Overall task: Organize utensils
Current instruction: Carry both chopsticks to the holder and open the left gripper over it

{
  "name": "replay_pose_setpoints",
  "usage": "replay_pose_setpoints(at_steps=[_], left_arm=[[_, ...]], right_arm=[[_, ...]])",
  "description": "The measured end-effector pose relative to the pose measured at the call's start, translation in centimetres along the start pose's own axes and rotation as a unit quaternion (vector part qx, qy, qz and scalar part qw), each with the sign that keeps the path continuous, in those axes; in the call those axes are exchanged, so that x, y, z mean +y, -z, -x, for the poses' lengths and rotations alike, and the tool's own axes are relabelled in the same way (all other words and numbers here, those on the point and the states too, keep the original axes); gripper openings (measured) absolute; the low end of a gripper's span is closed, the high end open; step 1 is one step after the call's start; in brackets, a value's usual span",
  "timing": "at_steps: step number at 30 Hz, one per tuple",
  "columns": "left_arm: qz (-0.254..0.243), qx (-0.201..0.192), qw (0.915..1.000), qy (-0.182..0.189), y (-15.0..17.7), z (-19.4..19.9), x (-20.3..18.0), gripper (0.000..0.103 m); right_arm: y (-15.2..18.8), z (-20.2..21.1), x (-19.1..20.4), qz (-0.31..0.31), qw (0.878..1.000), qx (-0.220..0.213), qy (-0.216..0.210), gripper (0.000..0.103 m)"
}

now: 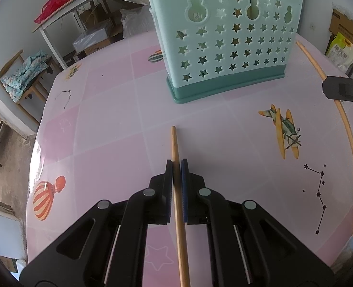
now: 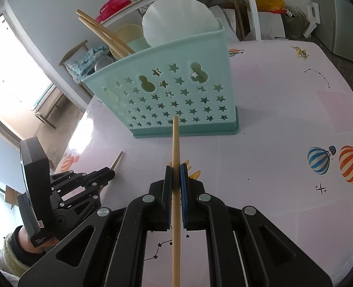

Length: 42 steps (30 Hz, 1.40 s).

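Note:
My left gripper (image 1: 176,163) is shut on a wooden chopstick (image 1: 175,143) whose tip points toward the mint-green star-cutout utensil holder (image 1: 229,47) on the pink table. My right gripper (image 2: 176,168) is shut on a second wooden chopstick (image 2: 175,138), its tip just before the holder (image 2: 176,95). That chopstick also shows at the right of the left wrist view (image 1: 351,138), held by the right gripper's finger (image 1: 344,91). The left gripper (image 2: 109,173) shows at the left of the right wrist view, its chopstick (image 2: 117,159) sticking out. The holder contains two chopsticks (image 2: 102,33) and a white plate (image 2: 179,19).
The pink tablecloth (image 2: 284,110) has balloon, plane and star prints. A wooden chair with folded cloth (image 1: 25,74) stands beyond the table's left edge. A white bench with a red bag (image 1: 54,7) and boxes is at the back.

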<state>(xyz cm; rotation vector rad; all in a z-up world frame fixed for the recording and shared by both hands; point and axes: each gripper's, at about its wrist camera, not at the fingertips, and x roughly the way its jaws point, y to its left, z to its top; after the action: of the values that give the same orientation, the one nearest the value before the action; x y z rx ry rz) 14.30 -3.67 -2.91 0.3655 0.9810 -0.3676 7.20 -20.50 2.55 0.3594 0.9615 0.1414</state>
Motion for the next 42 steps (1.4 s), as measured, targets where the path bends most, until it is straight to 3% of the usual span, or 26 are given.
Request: replay_pose_setpoints(at_steps=[3,7,10,16,20,26,29,32,38,42], left_arm=[[0.003,-0.001,1.0,0.006,0.0,0.0,0.3,0.005],[0.058,-0.011,0.996,0.068,-0.2,0.6,2.6,0.005],[0.09,-0.048,0.9893,0.104,-0.6,2.8,4.4,0.004],[0.136,-0.168,0.9622,0.165,-2.5,10.6,7.7,0.004],[0.156,-0.254,0.935,0.193,-4.7,15.6,9.4,0.004],[0.157,-0.354,0.8975,0.21,-9.0,20.2,9.8,0.004],[0.15,-0.391,0.8849,0.203,-11.3,21.2,9.2,0.004],[0.15,-0.399,0.8837,0.194,-13.1,20.8,8.2,0.004],[0.147,-0.364,0.9053,0.162,-14.9,15.6,6.1,0.004],[0.16,-0.328,0.9141,0.177,-14.0,12.5,5.8,0.005]], right_arm=[[0.1,0.3,-0.1,-0.001,1.0,-0.003,-0.001,0.007],[-0.1,1.0,-0.3,-0.004,1.0,-0.012,-0.002,0.007],[-0.3,1.8,-0.4,-0.007,1.0,-0.024,-0.004,0.007],[-0.7,3.1,-0.9,-0.012,0.999,-0.045,-0.012,0.007],[-1.0,3.6,-1.3,-0.014,0.998,-0.054,-0.015,0.007],[-1.0,4.4,-1.8,-0.019,0.998,-0.066,-0.017,0.007],[-1.0,4.8,-2.0,-0.021,0.997,-0.07,-0.017,0.007],[-1.0,5.0,-2.2,-0.023,0.997,-0.073,-0.016,0.007],[-1.0,5.3,-2.5,-0.026,0.997,-0.077,-0.015,0.007],[-1.0,5.3,-2.4,-0.025,0.997,-0.075,-0.014,0.007]])
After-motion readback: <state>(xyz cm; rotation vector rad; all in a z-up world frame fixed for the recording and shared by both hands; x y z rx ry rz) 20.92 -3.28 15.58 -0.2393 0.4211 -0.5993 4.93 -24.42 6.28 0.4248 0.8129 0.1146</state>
